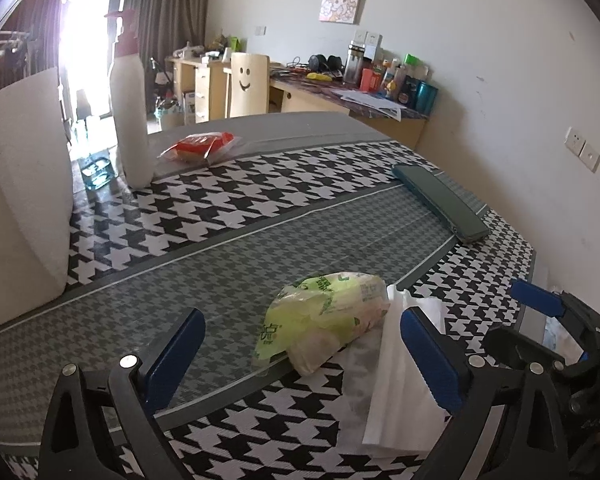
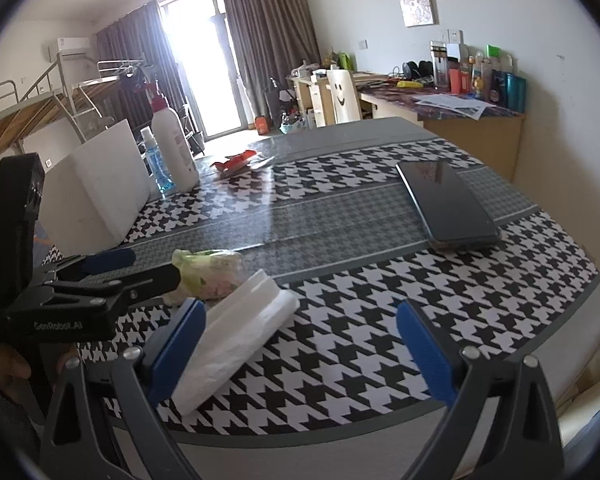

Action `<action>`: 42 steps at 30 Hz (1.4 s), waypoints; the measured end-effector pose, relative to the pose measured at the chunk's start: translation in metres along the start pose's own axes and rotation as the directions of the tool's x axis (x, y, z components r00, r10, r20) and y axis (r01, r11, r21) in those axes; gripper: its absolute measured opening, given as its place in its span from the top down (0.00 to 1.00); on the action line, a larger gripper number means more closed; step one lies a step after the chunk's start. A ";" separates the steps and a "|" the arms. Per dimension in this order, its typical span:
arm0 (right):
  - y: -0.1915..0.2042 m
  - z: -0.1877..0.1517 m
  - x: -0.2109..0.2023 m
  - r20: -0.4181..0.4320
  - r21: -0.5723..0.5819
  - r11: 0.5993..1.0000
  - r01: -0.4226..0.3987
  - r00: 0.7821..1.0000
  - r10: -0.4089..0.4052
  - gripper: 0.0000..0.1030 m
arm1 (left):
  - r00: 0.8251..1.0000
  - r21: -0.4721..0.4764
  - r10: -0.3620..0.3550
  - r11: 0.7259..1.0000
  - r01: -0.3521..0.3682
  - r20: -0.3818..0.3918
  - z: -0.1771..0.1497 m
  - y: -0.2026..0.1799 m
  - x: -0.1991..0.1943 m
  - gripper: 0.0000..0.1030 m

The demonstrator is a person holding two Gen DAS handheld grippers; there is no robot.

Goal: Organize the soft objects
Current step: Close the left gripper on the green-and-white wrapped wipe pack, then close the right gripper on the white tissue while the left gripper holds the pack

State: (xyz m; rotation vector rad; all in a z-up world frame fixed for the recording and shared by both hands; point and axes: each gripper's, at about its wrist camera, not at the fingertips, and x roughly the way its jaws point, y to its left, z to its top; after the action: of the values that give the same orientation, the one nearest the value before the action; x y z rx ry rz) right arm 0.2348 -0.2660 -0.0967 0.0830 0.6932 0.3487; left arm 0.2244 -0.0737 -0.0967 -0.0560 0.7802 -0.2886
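Note:
A green and white soft packet [image 1: 324, 316] lies on the houndstooth table between the fingers of my open left gripper [image 1: 300, 352]; it also shows in the right wrist view [image 2: 210, 270]. A white tissue pack [image 1: 396, 372] lies just right of it, touching it, and shows in the right wrist view [image 2: 236, 332] by the left finger of my open right gripper [image 2: 300, 344]. A red snack packet [image 1: 198, 147] lies far back near the bottle; it shows in the right wrist view [image 2: 236, 162] too. A white foam block [image 1: 20, 200] stands at the left. The right gripper [image 1: 556, 320] shows at the left view's right edge.
A tall white bottle [image 1: 130, 112] with a red cap stands at the back left, a blue bottle [image 2: 156, 164] beside it. A dark phone [image 2: 448, 204] lies at the right. The table edge [image 2: 380, 436] runs close in front. A desk [image 1: 340, 96] with clutter stands behind.

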 end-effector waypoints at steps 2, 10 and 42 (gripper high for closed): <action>-0.001 -0.001 0.001 -0.003 0.003 1.000 -0.009 1.000 0.009 0.05 | 1.000 0.004 0.003 1.000 -0.003 -0.006 0.000 -0.002 0.003 0.07; 0.001 -0.007 0.007 -0.023 0.000 0.999 -0.033 0.999 0.033 0.05 | 0.998 -0.005 -0.020 1.000 0.020 -0.063 -0.001 -0.003 0.021 0.22; 0.017 -0.010 0.007 -0.042 -0.020 0.999 -0.030 0.999 0.029 0.05 | 0.997 -0.049 -0.065 0.997 0.063 -0.044 -0.005 0.003 0.006 0.64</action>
State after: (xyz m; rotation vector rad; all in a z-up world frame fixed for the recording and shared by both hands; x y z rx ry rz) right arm 0.2288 -0.2482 -0.1056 0.0667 0.7299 0.3870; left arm 0.2262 -0.0723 -0.1050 -0.1198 0.8319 -0.3334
